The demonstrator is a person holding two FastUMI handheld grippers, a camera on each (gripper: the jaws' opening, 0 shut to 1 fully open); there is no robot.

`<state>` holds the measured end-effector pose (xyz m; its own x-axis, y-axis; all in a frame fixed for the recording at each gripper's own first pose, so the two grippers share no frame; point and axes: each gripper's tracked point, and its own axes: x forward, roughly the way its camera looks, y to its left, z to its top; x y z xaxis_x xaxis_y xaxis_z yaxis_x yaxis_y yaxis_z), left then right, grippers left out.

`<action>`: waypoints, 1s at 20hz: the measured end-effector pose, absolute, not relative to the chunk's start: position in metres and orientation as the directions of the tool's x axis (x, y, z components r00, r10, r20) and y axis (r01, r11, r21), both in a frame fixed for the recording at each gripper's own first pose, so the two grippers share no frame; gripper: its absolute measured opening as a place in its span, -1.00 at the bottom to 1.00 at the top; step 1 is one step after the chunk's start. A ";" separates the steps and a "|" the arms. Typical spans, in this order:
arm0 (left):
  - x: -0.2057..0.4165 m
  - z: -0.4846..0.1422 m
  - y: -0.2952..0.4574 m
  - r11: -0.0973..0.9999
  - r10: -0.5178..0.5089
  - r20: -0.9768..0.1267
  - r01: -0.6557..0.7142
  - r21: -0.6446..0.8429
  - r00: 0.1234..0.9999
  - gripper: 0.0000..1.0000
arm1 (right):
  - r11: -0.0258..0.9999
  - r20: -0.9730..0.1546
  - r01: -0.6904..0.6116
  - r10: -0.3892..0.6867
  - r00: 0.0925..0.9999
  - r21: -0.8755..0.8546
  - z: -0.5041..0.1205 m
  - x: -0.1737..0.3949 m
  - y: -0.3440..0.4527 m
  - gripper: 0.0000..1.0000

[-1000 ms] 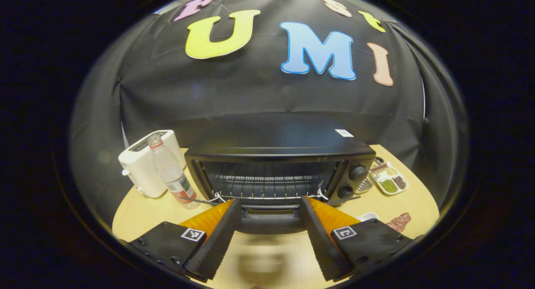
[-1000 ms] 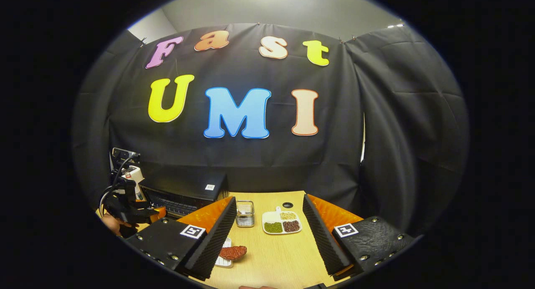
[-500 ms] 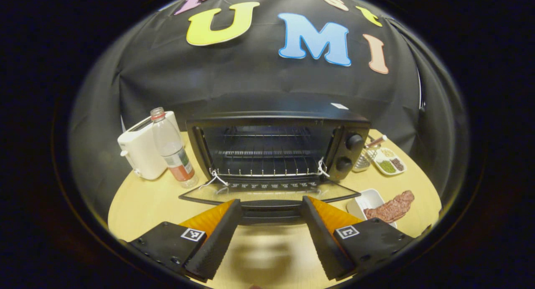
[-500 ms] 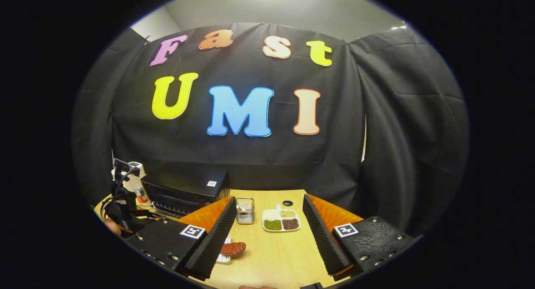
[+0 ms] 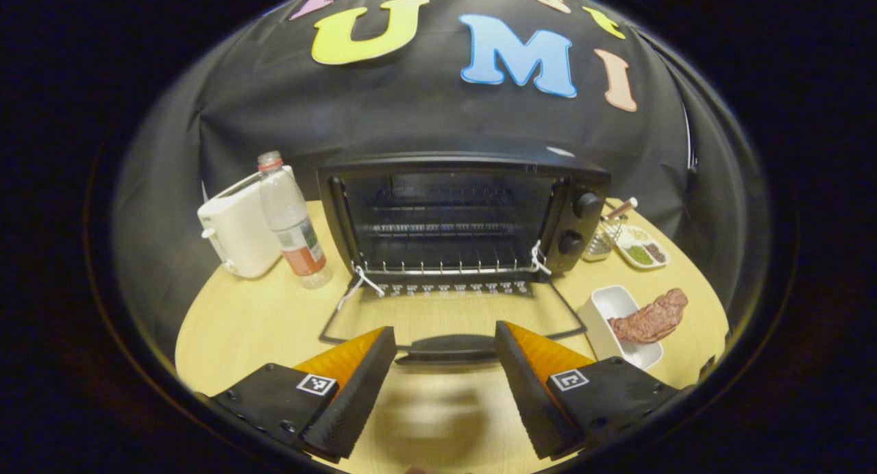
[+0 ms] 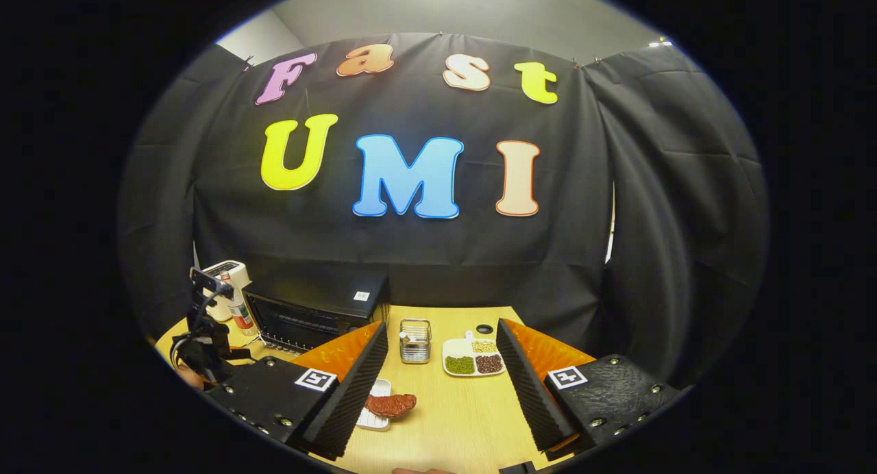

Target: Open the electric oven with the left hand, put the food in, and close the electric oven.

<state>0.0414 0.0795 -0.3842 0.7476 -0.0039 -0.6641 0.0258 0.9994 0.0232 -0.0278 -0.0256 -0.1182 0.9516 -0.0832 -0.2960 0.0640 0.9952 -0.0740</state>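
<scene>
While the electric oven [image 5: 452, 214] stands at the centre of the left gripper view with its glass door [image 5: 452, 313] folded down flat, the left gripper [image 5: 445, 351] sits at the bottom, fingers spread wide to either side of the door handle [image 5: 447, 348]. The food [image 5: 649, 318], a reddish slab, lies across a white dish [image 5: 606, 309] at lower right. In the right gripper view, the right gripper [image 6: 442, 371] hangs wide apart over the wooden table [image 6: 452, 419], empty.

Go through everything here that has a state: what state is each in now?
Oven door: fully open, lying flat.
Oven rack: bare.
Meat: lying on the white dish, outside the oven.
Bottle: upright, capped.
Left gripper: open, at the door handle.
Right gripper: open, holding nothing.
</scene>
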 end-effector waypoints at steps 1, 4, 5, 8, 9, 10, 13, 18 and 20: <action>0.046 -0.363 0.080 1.000 -0.002 -0.630 0.021 0.023 0.777 0.94 | 0.997 -0.303 0.057 -0.073 0.950 -0.061 -0.121 -0.027 -0.024 0.93; 0.061 -0.287 0.079 0.999 -0.007 -0.509 0.024 0.027 0.861 1.00 | 0.999 -0.337 0.033 -0.026 0.941 0.016 -0.133 -0.021 -0.022 0.93; 0.063 -0.262 0.077 0.999 -0.009 -0.464 0.026 0.029 0.886 1.00 | 0.999 -0.354 0.028 -0.012 0.935 0.040 -0.140 -0.019 -0.023 0.93; 0.072 -0.180 0.072 0.999 -0.003 -0.329 0.018 0.044 0.944 1.00 | 0.991 -0.415 0.008 0.048 0.909 0.131 -0.163 -0.010 -0.026 0.93; 0.073 -0.157 0.072 0.999 0.007 -0.285 0.006 0.045 0.959 1.00 | 0.987 -0.446 0.005 0.069 0.892 0.163 -0.175 -0.009 -0.027 0.93; 0.073 -0.133 0.069 0.999 0.006 -0.246 0.002 0.032 0.969 1.00 | 0.981 -0.476 0.001 0.093 0.875 0.193 -0.186 -0.008 -0.027 0.93; 0.067 -0.076 0.070 1.000 0.015 -0.153 -0.013 0.015 0.988 1.00 | 0.959 -0.546 -0.008 0.167 0.821 0.282 -0.222 -0.005 -0.026 0.94; 0.057 -0.031 0.077 0.998 0.057 -0.078 -0.058 -0.022 0.995 1.00 | 0.917 -0.639 0.014 0.268 0.721 0.400 -0.287 -0.002 -0.021 0.94; 0.048 -0.032 0.083 0.996 0.086 -0.082 -0.088 -0.017 0.993 1.00 | 0.899 -0.667 0.034 0.299 0.682 0.437 -0.316 -0.007 -0.021 0.94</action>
<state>0.0475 0.0830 -0.0319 0.9929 0.0862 -0.0818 -0.0878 0.9960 -0.0171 -0.0066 -0.0207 -0.3157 0.6823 0.2988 -0.6672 0.0342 0.8986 0.4374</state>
